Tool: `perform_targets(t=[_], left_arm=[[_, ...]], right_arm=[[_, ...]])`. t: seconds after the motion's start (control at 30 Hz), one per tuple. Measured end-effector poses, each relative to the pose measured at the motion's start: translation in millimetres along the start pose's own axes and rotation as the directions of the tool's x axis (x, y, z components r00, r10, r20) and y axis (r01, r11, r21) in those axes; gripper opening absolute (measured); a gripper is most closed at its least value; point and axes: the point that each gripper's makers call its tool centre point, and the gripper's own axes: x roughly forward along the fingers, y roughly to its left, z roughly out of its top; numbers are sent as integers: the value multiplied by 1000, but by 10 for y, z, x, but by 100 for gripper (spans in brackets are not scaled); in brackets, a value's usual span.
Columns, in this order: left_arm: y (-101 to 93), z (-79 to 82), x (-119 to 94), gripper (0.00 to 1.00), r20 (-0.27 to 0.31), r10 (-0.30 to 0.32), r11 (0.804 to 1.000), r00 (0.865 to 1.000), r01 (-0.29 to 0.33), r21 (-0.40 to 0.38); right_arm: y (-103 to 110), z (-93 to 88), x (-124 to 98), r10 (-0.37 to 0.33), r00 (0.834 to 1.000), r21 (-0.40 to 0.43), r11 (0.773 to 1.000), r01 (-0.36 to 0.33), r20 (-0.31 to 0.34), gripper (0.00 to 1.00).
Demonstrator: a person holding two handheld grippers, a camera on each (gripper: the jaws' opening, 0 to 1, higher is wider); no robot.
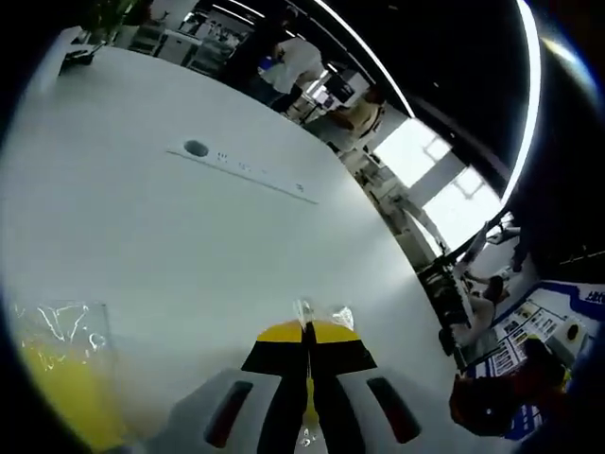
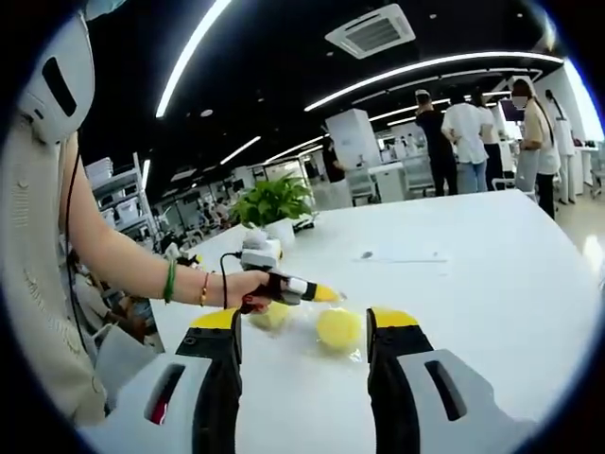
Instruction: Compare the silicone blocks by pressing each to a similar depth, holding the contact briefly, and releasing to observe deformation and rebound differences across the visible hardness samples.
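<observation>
Left jaws pinching a bagged sample, right jaws wide and waiting.

In the left gripper view my left gripper [image 1: 307, 333] has its yellow-tipped jaws closed together on a crinkle of clear plastic bag [image 1: 321, 314]; I cannot tell whether a block sits inside the pinch. A yellow bagged sample [image 1: 59, 378] lies near, to the left. To press well I judge I should squeeze slowly, pause, then let go cleanly and match that depth on the next one. In the right gripper view my right gripper [image 2: 302, 331] stands wide apart, gripping nothing, just short of a round yellow silicone block [image 2: 338, 328]. Beyond, my hand [image 2: 248, 287] reaches in level over the white table [image 2: 492, 274].
</observation>
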Motion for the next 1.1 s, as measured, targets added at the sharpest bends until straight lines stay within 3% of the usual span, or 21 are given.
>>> perform_targets(t=[0.17,0.3,0.6,0.7,0.83,1.03,1.1], left_arm=[[178,-49,61,0,-16,53,999,998,-53,-1],[297,-113,105,0,-43,94,995,995,-92,45],[357,-107,112,1,-35,114,993,993,-113,32],[386,-100,93,6,-38,138,990,990,-138,18],[412,-64,35,17,-38,178,979,983,-174,103],[354,-31,-33,26,-49,189,960,981,-174,217],[322,49,-74,28,-22,194,936,981,-178,302]], right_arm=[[-1,-11,41,1,1000,5,1000,-1,-4,47],[-34,-35,43,3,1000,4,1000,-3,-12,46],[-16,-85,45,8,1000,21,1000,-8,-24,44],[2,-104,56,14,999,23,1000,-13,-29,44],[39,-92,59,23,999,21,1000,-23,-26,44],[58,-81,42,26,999,11,1000,-26,-26,44],[68,-76,34,26,999,11,1000,-26,-27,44]])
